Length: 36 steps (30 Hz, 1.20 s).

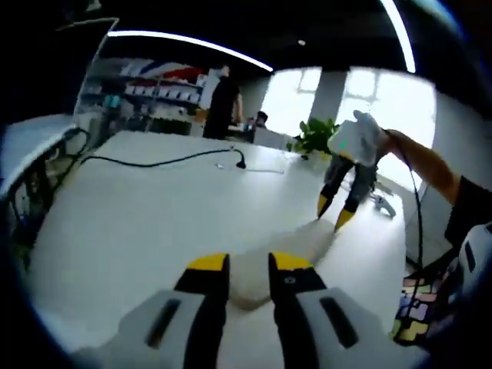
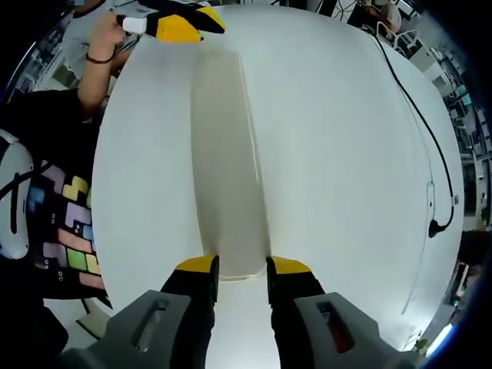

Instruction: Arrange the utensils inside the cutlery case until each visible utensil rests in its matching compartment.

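Note:
A long, pale cream cutlery case (image 2: pixel 227 154) lies lengthwise on the white table (image 2: pixel 338 192), and no utensils can be seen. In the right gripper view, my right gripper (image 2: pixel 242 267) is open, its yellow-tipped jaws on either side of the case's near end. My left gripper (image 2: pixel 188 23) sits at the far end. In the left gripper view, the left gripper (image 1: pixel 248 265) is open around its end of the case (image 1: pixel 269 261). The right gripper (image 1: pixel 333 214), held in a gloved hand, points its tips down at the opposite end.
A black cable (image 1: pixel 169 161) with a plug runs over the far part of the table (image 1: pixel 138 223); the same cable (image 2: pixel 419 115) lies well right of the case. A potted plant (image 1: pixel 315 137), shelves and people stand beyond. A block-patterned sleeve (image 2: pixel 65 231) is at the table's edge.

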Motion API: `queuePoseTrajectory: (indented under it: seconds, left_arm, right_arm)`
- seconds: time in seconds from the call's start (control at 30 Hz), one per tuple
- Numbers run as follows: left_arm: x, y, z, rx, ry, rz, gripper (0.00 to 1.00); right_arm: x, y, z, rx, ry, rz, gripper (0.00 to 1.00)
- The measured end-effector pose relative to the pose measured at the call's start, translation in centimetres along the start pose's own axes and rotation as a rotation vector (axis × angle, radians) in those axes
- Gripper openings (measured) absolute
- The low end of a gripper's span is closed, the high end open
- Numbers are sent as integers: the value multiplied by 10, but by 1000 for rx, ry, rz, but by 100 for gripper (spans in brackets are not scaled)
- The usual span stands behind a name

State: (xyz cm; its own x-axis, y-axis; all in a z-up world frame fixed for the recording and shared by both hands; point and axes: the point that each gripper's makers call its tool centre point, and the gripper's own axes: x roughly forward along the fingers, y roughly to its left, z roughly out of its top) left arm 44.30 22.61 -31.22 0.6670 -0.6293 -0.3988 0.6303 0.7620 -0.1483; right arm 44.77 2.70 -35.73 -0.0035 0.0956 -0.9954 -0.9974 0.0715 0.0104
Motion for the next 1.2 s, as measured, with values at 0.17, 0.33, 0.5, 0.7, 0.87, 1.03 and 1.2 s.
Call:
queuePoseTrajectory:
  seconds: [0.17,0.33,0.5,0.7,0.87,1.03,1.2]
  left_arm:
    - [7,-6,-1,256,188,-51,21]
    - [11,-17,-3,410,358,-155,22]
    - [15,-15,-11,515,504,-180,23]
    - [17,-15,-28,583,686,-238,23]
    - [24,-12,-29,579,736,-241,24]
    - [26,-10,-29,572,787,-253,24]
    - [26,-8,-30,569,832,-276,22]
  right_arm:
    - [-2,-3,3,-6,5,3,25]
    - [-6,-19,9,-11,-30,1,25]
    - [-9,-26,10,-2,-42,-1,25]
    - [-6,-14,6,-12,-43,-5,25]
    - [-5,-9,4,-13,-64,-9,25]
    - [-6,-17,7,-14,-56,-6,24]
    - [-4,-13,6,-13,-50,-4,24]
